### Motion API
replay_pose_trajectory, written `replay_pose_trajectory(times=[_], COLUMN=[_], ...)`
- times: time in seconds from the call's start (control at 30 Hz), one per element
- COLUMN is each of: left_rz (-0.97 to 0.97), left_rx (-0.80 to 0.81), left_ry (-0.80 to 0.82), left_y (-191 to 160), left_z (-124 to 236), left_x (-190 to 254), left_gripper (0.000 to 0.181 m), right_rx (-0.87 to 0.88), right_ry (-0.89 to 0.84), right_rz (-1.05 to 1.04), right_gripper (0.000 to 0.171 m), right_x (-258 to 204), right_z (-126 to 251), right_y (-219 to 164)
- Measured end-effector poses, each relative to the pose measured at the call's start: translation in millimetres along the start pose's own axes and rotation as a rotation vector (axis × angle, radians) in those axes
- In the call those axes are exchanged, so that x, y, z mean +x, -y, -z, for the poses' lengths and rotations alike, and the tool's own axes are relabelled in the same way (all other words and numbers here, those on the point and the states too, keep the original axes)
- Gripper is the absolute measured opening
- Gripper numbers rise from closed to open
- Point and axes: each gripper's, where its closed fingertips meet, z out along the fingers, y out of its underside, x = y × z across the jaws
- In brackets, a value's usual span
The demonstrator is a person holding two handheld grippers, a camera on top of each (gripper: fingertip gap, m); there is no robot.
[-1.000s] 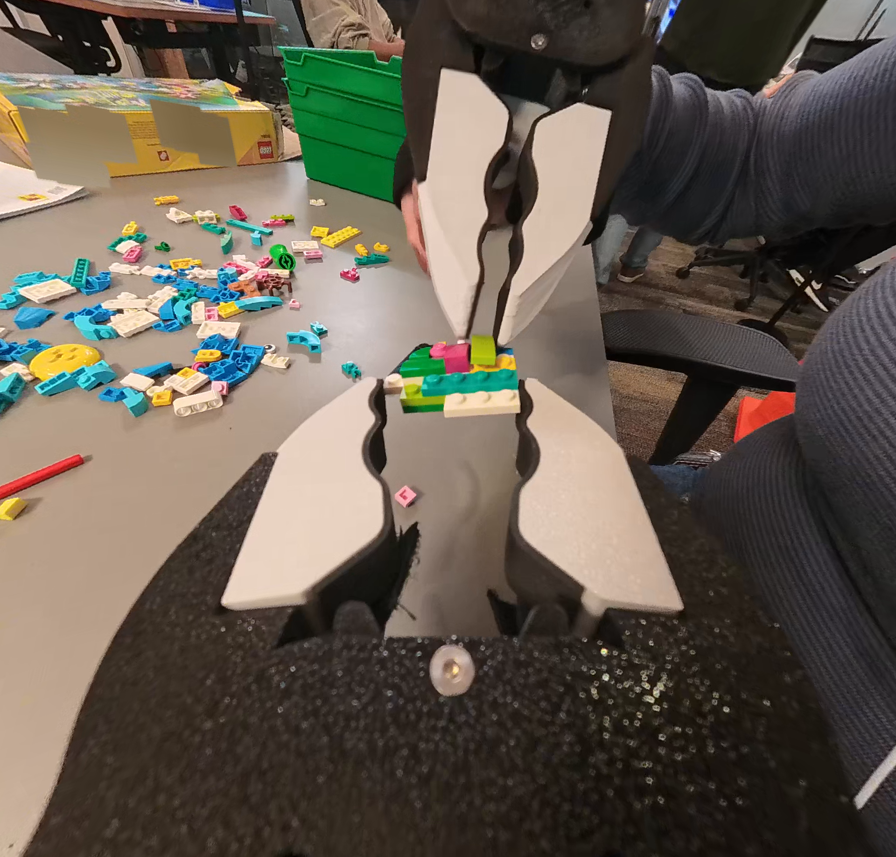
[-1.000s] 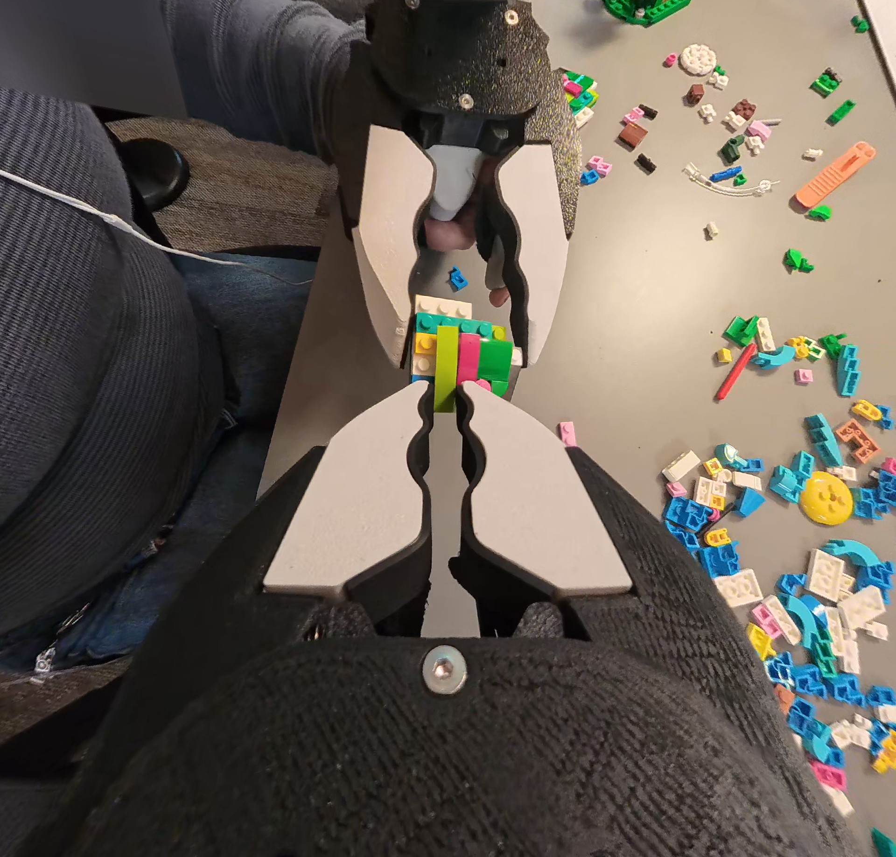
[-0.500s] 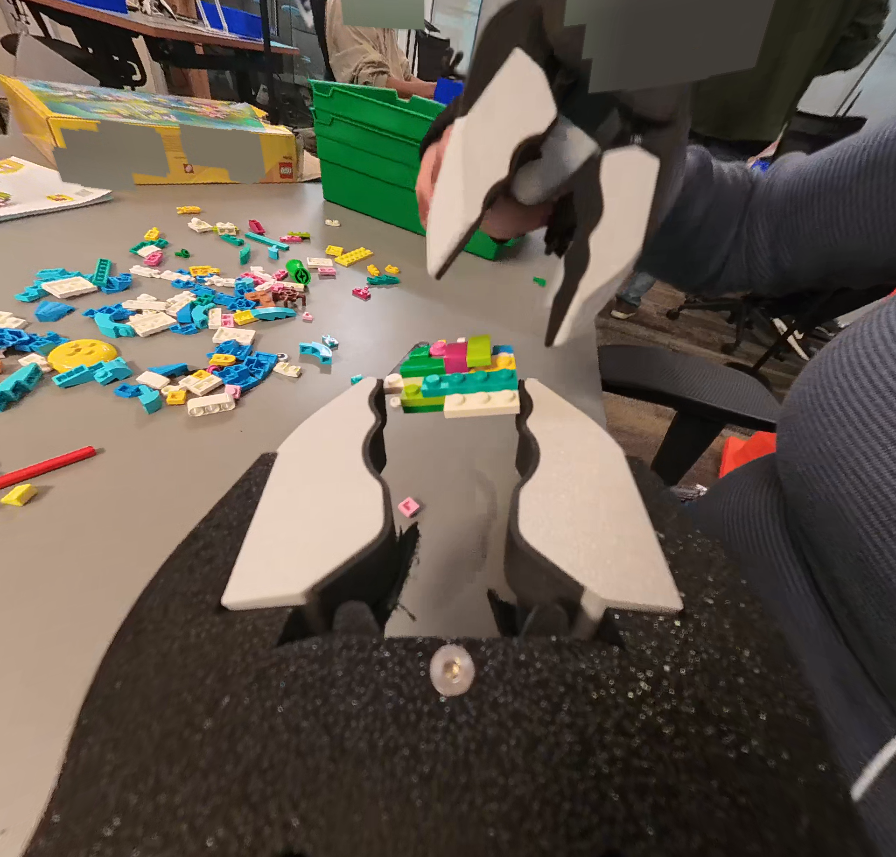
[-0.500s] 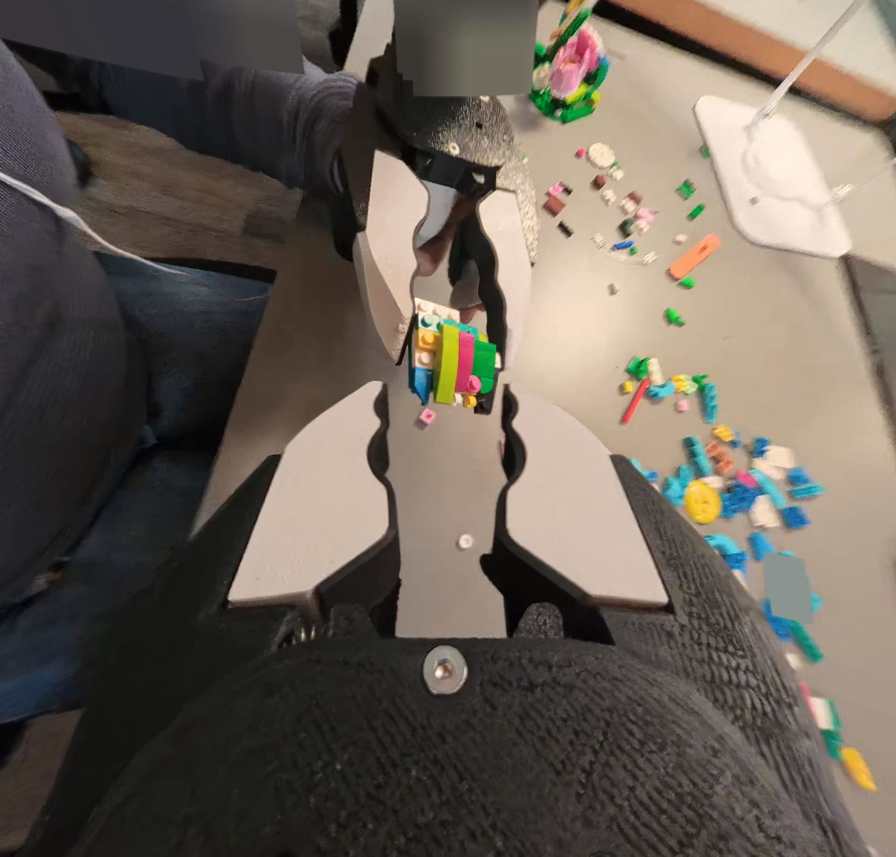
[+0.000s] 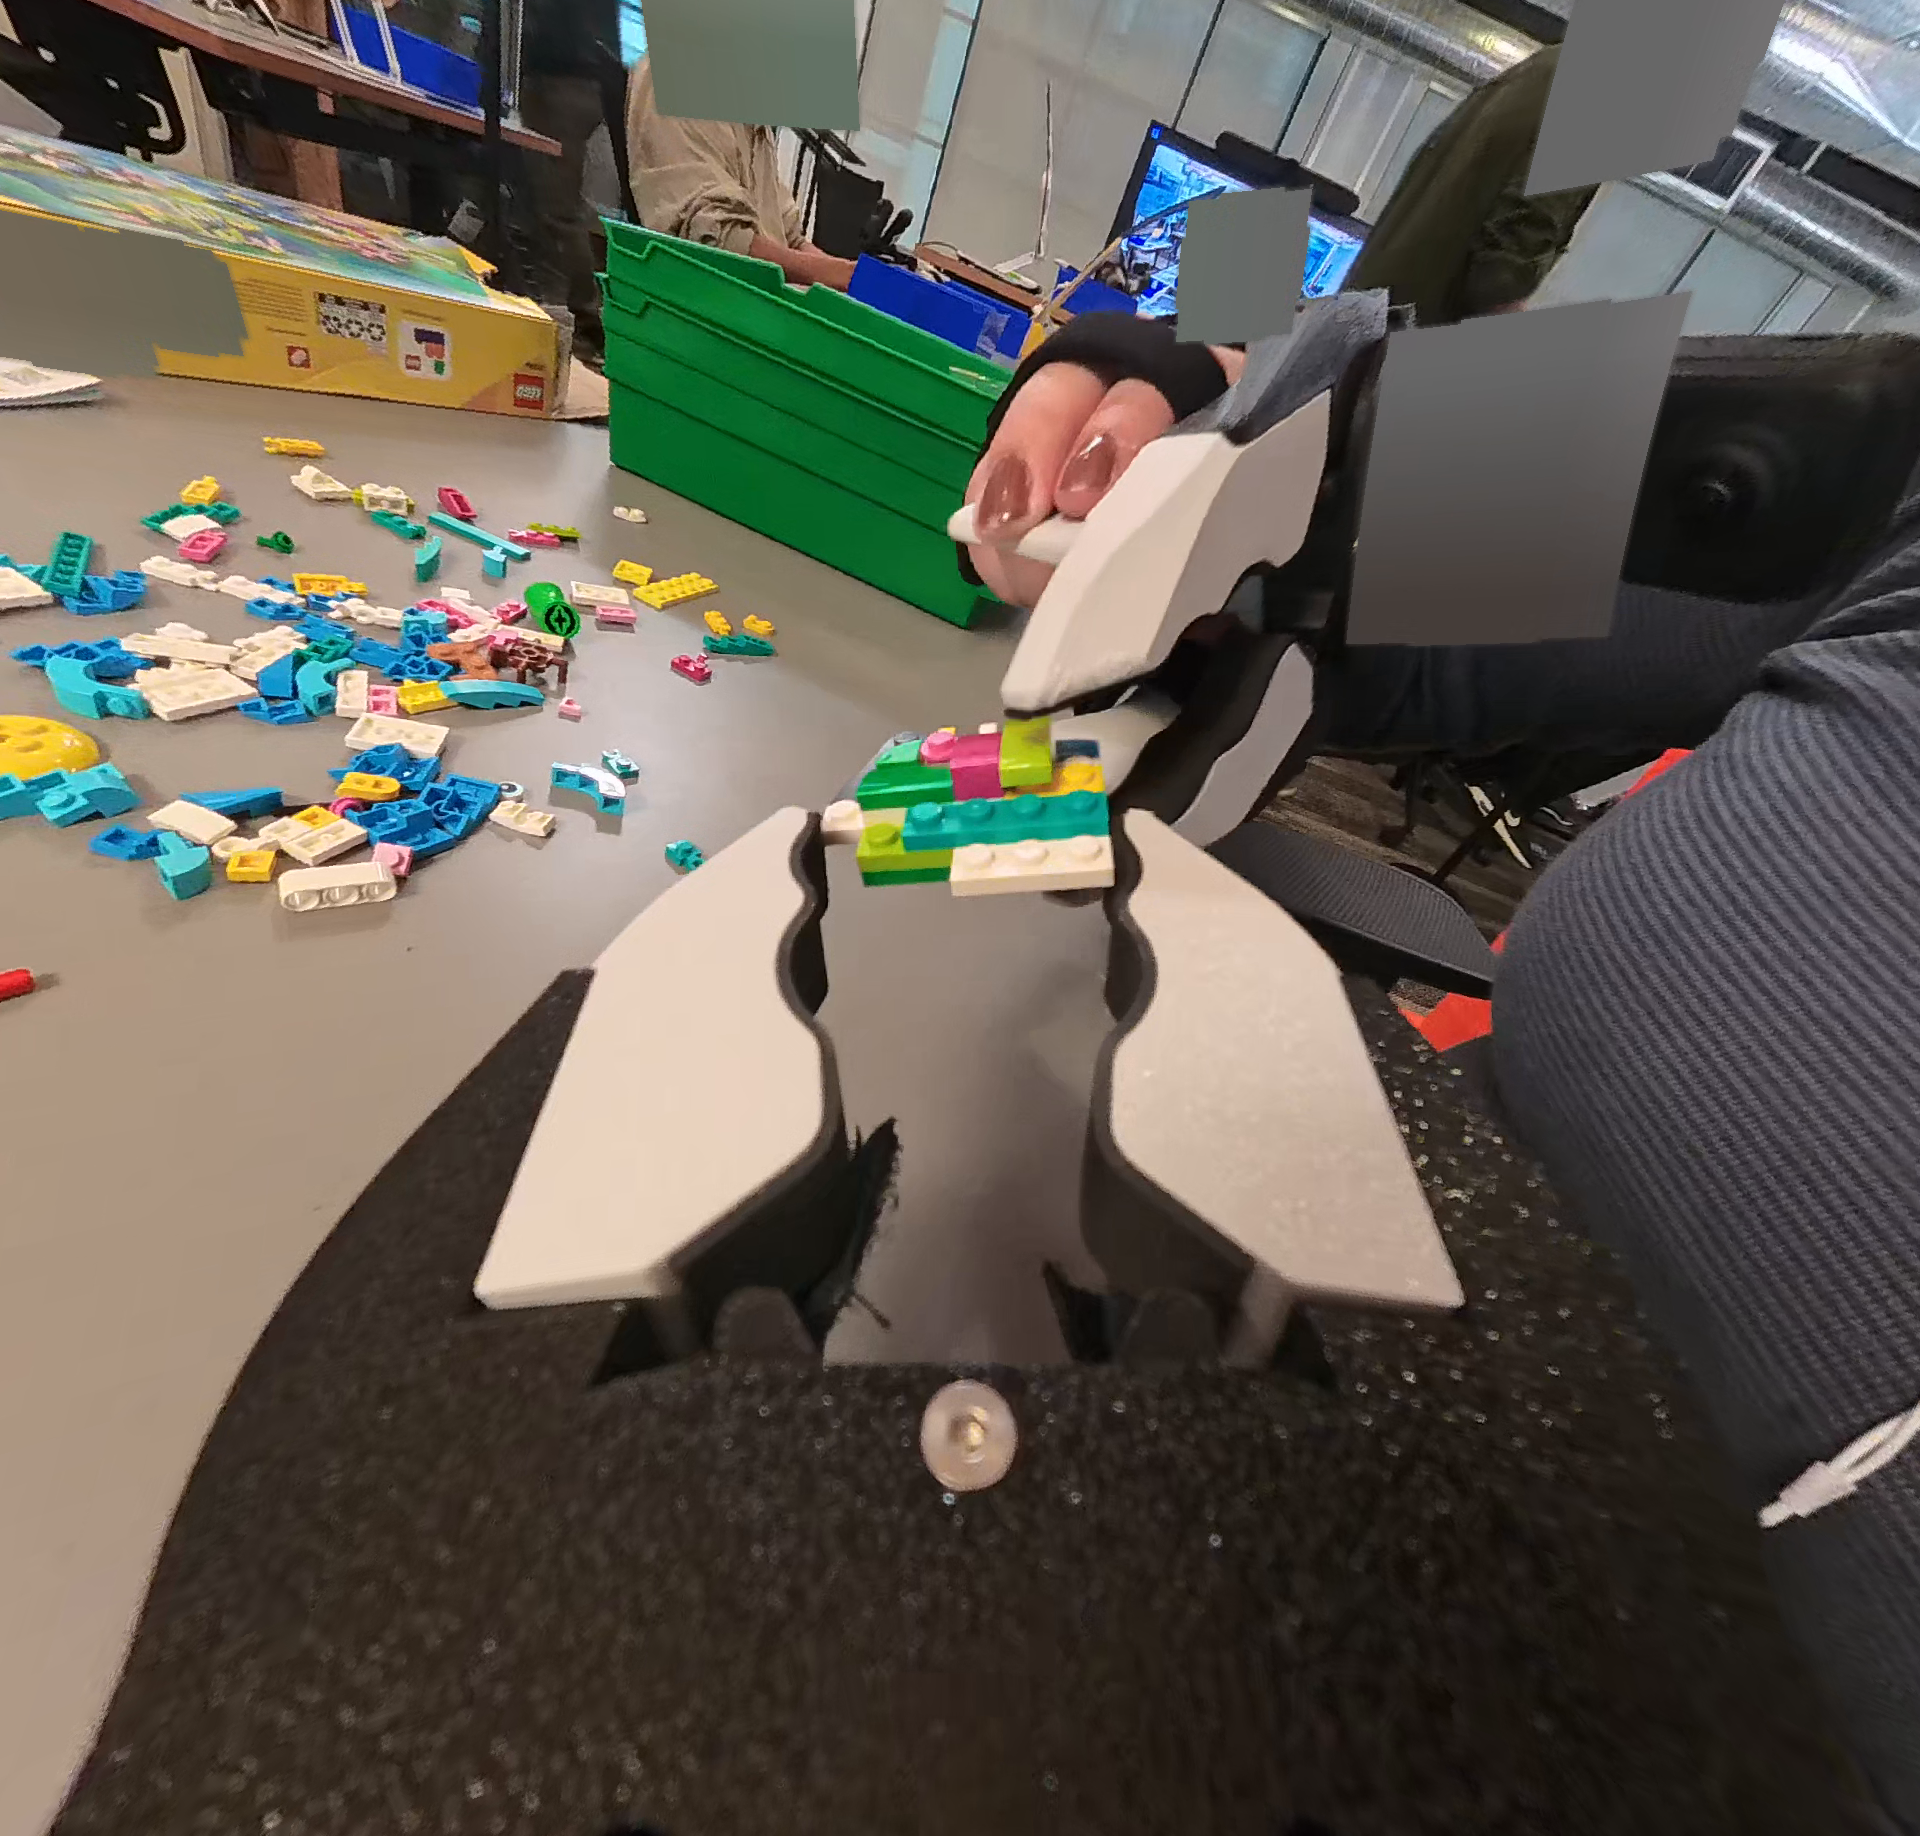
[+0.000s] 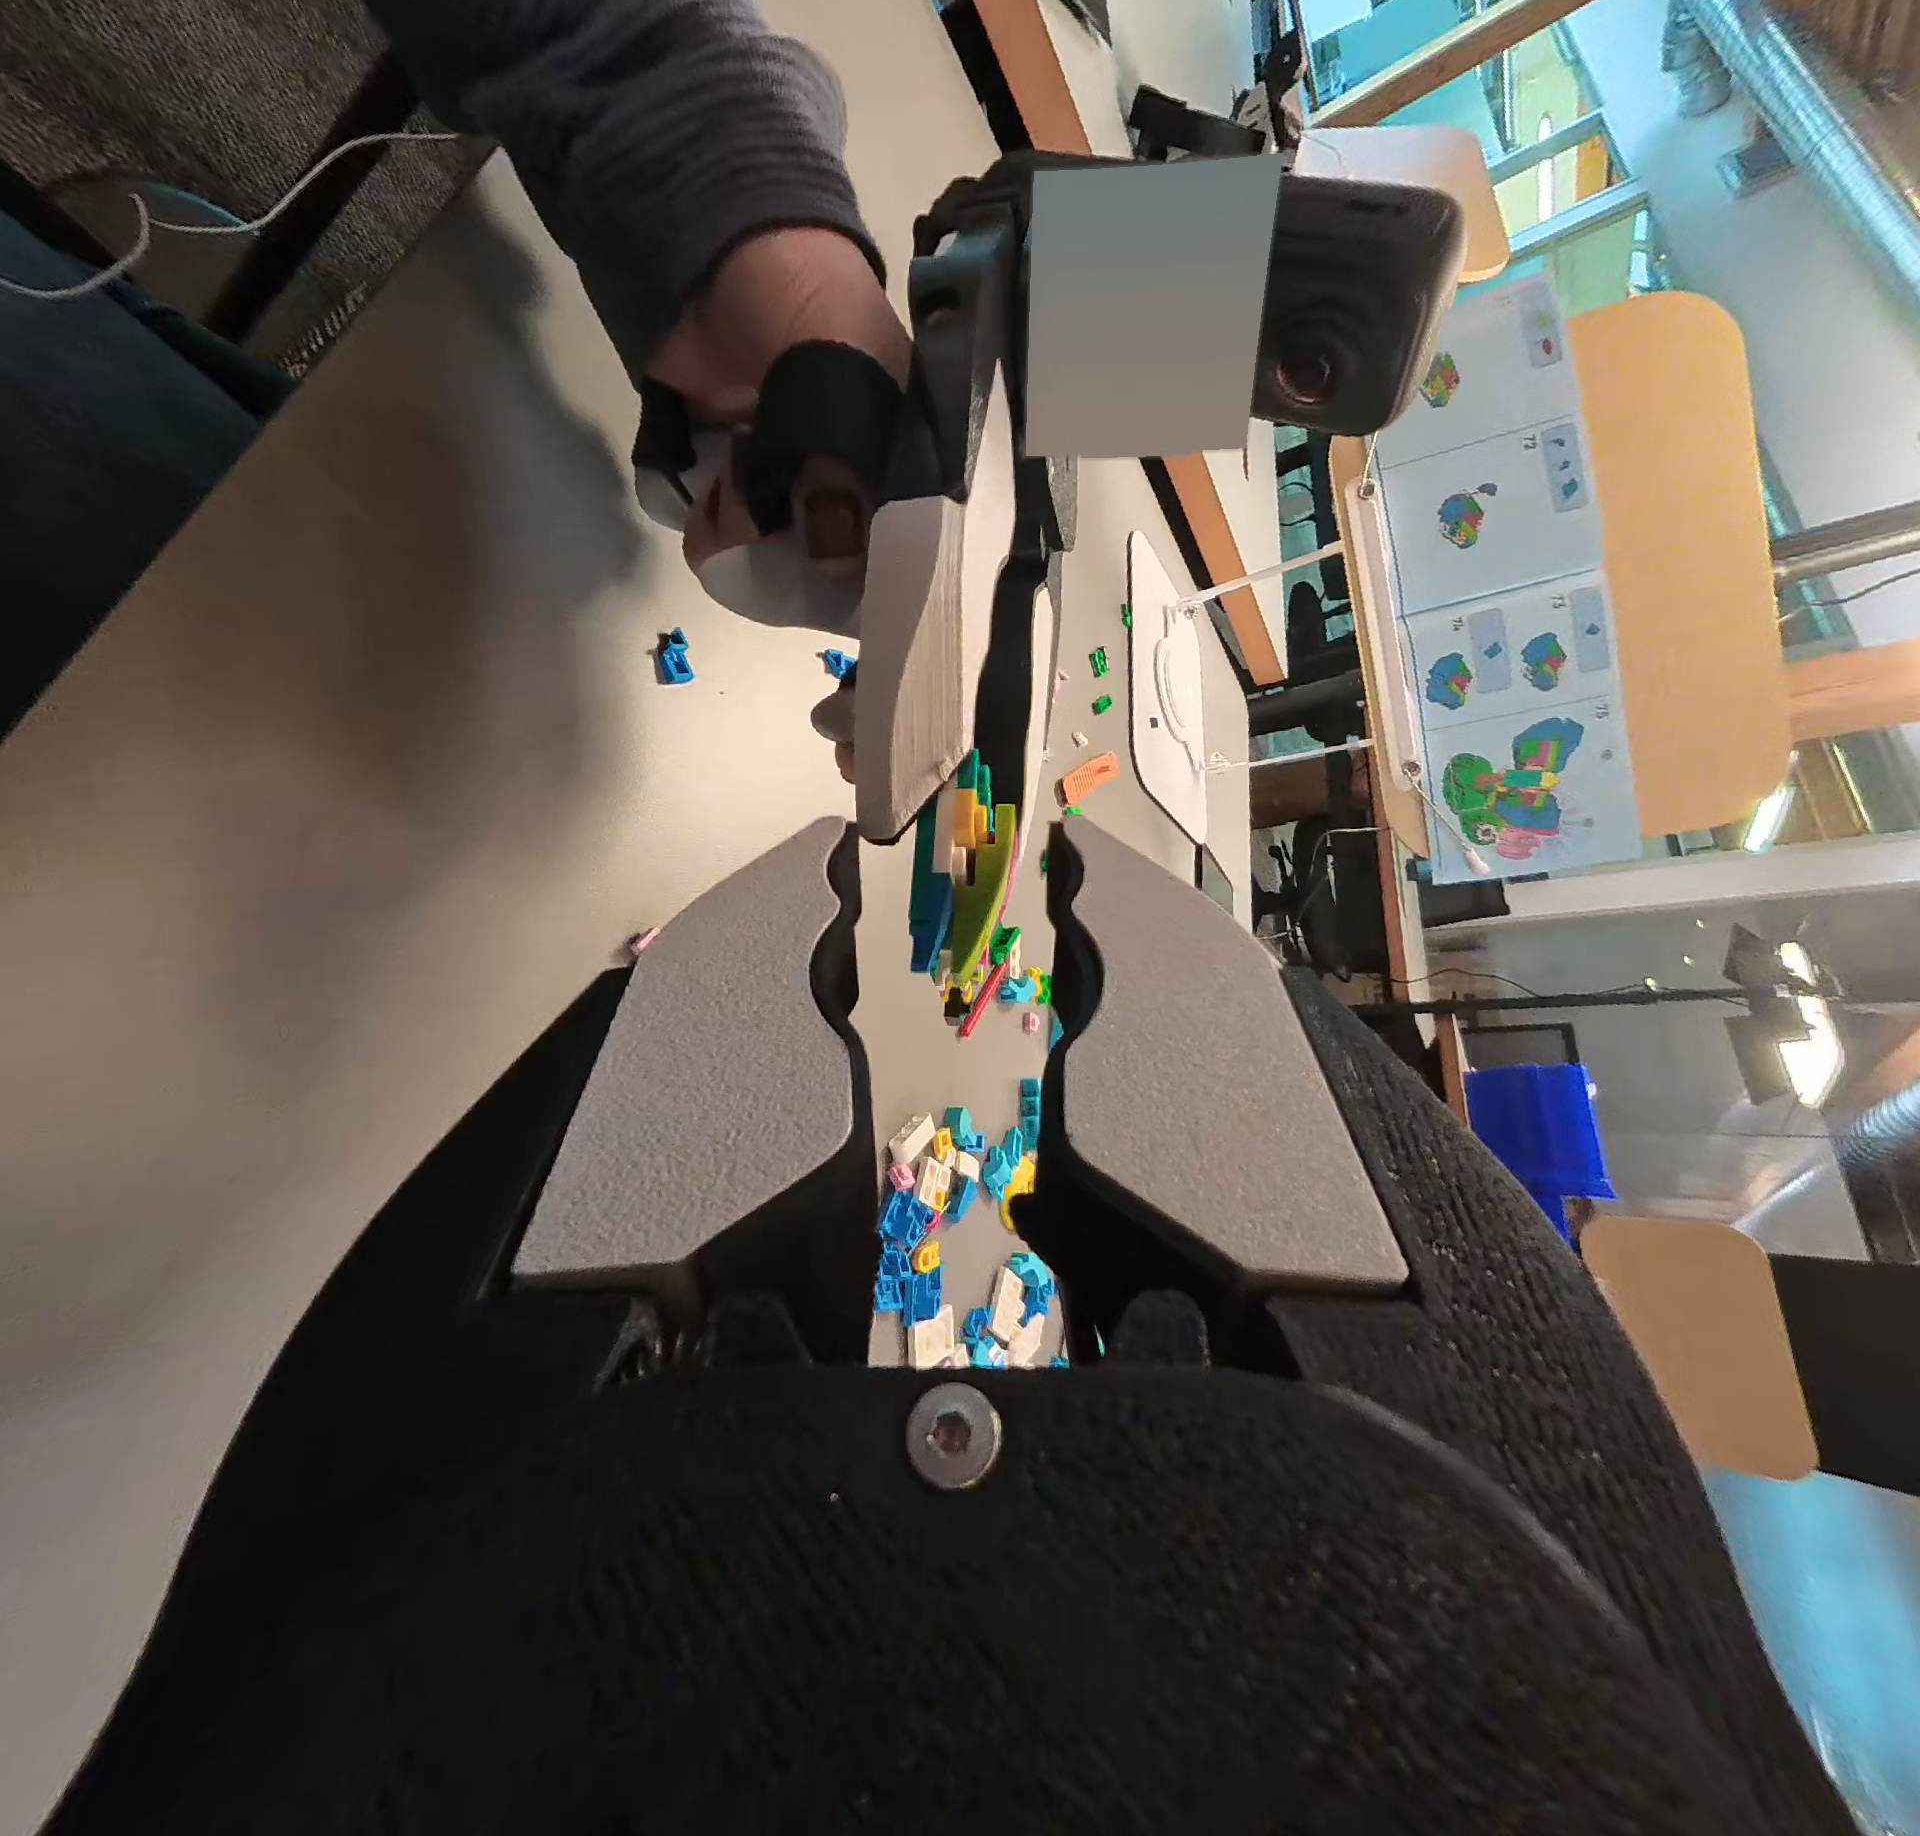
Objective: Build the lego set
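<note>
Grey table (image 5: 260,1059) strewn with loose bricks (image 5: 312,706); left jaws clamp the lego build (image 5: 982,810), right jaws released.

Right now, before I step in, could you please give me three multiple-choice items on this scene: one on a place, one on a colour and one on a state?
1. Where is the small build? A. in the green bin; B. between the fingers of the left gripper; C. on the yellow box.
2. What colour is its bottom front plate? A. white; B. red; C. black.
3. How are the fingers of the right gripper? A. pressed together; B. apart; C. out of view.
Answers: 1 B, the build spans the two fingertips; 2 A, that plate is plainly white; 3 B, a clear gap separates them.
</note>
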Motion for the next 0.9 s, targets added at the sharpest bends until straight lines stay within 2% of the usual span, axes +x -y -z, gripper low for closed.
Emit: replay_pose_trajectory(times=[0.3, 0.67, 0.77, 0.83, 0.9], left_rz=[0.030, 0.043, -0.138, -0.361, -0.571], left_rx=[0.013, 0.021, -0.010, -0.076, -0.107], left_ry=[-0.027, -0.055, 0.030, 0.146, 0.256], left_y=[2.1, 1.1, 1.3, -1.6, 1.3], left_z=[1.2, -1.6, -0.9, 1.8, 5.4], left_x=[2.7, 7.0, 4.7, -1.6, -6.1], left_gripper=[0.051, 0.053, 0.069, 0.070, 0.063], right_rx=[-0.004, -0.006, 0.013, 0.022, 0.038], right_ry=[-0.038, -0.054, -0.024, -0.017, -0.006], right_rz=[0.054, 0.015, -0.042, -0.071, -0.102], right_gripper=[0.017, 0.012, 0.012, 0.012, 0.012], right_x=[0.1, 0.4, -1.3, -0.7, -0.3], right_z=[-0.9, 0.2, 1.0, 1.8, 2.6], right_y=[-0.9, -1.8, -2.6, -4.5, -4.6])
